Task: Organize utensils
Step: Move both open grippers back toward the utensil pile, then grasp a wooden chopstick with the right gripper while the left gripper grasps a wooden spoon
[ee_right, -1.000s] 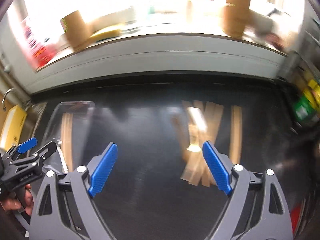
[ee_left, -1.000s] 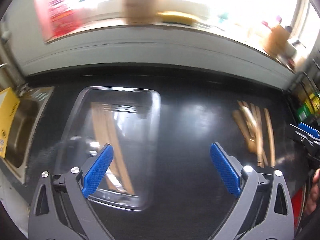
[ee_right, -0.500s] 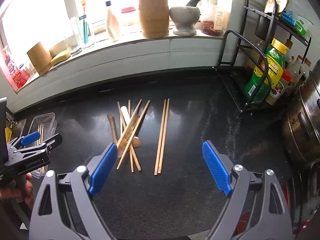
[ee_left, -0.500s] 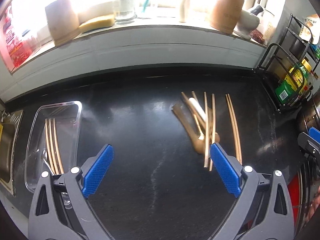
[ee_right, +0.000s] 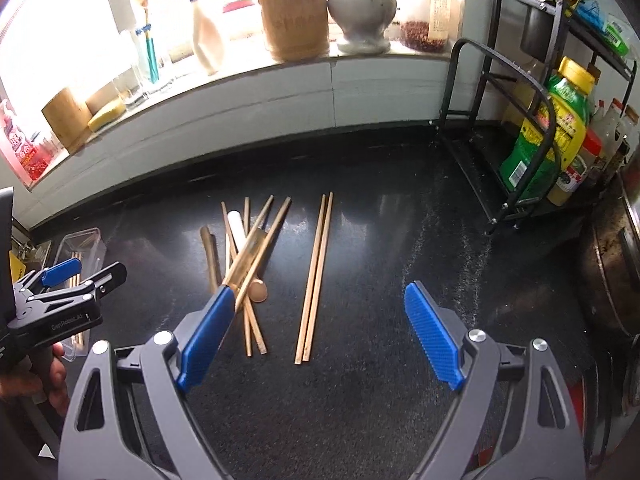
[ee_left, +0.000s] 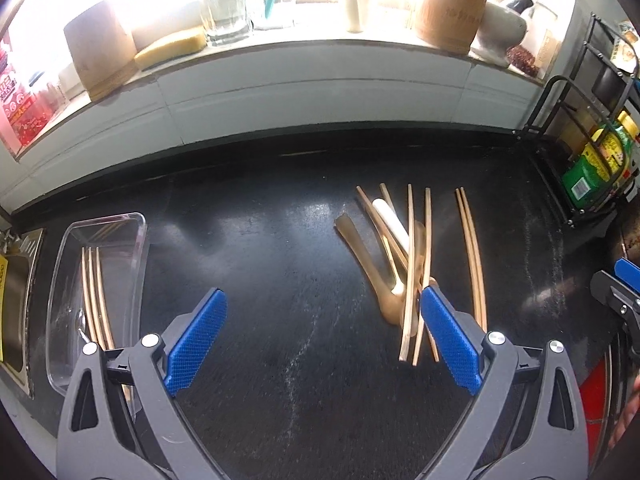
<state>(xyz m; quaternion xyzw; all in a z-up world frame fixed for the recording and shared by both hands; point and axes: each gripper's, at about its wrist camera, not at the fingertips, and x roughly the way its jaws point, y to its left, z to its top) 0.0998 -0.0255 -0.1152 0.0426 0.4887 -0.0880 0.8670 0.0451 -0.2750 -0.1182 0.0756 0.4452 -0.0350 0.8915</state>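
Left gripper (ee_left: 323, 340) hovers over the black countertop (ee_left: 280, 360), jaws spread wide, nothing between them. Right gripper (ee_right: 320, 338) likewise spread apart and empty above the same surface. A loose pile of utensils (ee_right: 248, 252) lies mid-counter: crossed wooden chopsticks, wooden spoons, one white-handled piece (ee_right: 239, 226). Just to its right, apart from the pile, a pair of chopsticks (ee_right: 314, 276) lies parallel. Far left, beside the sink (ee_left: 16, 300), a clear plastic tray (ee_left: 136, 264) holds several chopsticks (ee_left: 94, 296) laid lengthwise. Black wire rack (ee_right: 500, 128) with bottles at the right edge.
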